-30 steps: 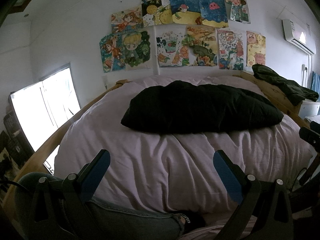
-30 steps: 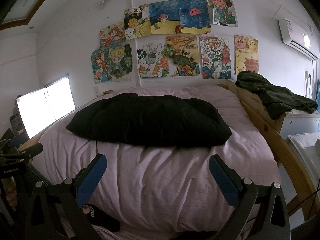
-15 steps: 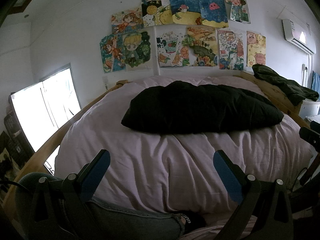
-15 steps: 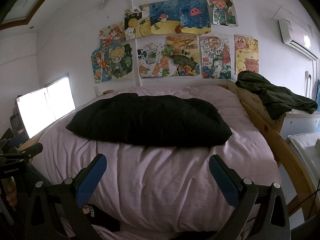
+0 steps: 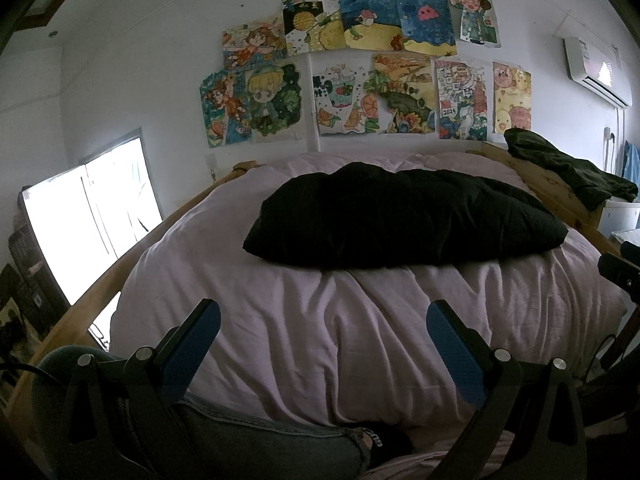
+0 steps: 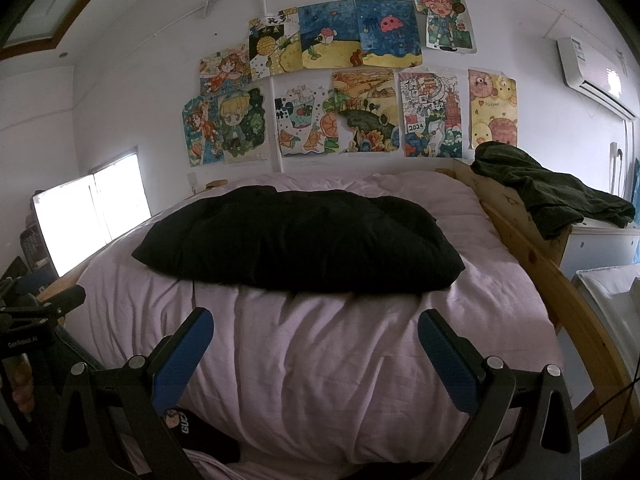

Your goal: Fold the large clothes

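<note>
- The black garment point(image 5: 404, 216) lies in a compact, puffy bundle across the middle of the bed point(image 5: 320, 340), on the pink quilt and well clear of the wooden rails. That bundle could be a fold already made, or a heap waiting to be spread; the views don't settle which.
- Your left claw point(image 5: 322, 338) hangs over the near edge of the quilt, spread wide and holding nothing, short of the garment.
- Your right claw point(image 6: 314, 346) sits the same way: fingers wide apart, empty, aimed at the garment's near edge.
- A dark green garment point(image 6: 548, 188) is draped over the right bed rail, probably parked out of the working area.
- Your leg in jeans point(image 5: 240, 440) rests at the bed's foot.
- Against the frames from a second ago nothing has shifted: both claws hold the same spread and place, and the black garment lies the same.
</note>
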Demonstrator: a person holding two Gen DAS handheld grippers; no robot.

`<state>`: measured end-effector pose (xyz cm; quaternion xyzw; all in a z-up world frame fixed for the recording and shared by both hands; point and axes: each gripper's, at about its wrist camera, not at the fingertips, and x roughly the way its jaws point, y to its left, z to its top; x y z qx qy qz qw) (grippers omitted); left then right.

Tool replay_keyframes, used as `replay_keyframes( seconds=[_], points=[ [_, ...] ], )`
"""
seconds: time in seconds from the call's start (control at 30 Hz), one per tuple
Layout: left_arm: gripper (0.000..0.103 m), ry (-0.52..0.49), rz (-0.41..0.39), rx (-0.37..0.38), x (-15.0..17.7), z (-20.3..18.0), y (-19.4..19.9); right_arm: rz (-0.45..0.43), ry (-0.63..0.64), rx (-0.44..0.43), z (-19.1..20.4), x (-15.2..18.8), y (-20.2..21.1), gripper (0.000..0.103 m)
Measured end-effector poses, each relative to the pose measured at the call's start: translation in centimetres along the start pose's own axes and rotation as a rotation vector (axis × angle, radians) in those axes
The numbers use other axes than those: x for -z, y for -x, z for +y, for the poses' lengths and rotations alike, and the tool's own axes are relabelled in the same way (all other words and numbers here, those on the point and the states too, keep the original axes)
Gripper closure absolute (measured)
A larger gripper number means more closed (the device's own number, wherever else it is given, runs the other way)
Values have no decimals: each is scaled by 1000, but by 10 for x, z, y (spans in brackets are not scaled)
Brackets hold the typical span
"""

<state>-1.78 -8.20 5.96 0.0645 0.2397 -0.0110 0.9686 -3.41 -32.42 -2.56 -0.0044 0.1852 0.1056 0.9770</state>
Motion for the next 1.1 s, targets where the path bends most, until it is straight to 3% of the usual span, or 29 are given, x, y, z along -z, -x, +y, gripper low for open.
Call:
replay_keyframes(
  seconds=[1.1],
  points=[
    [2, 1, -2, -3, 4, -2, 1, 1, 1, 0, 1, 0, 0, 0]
  ],
)
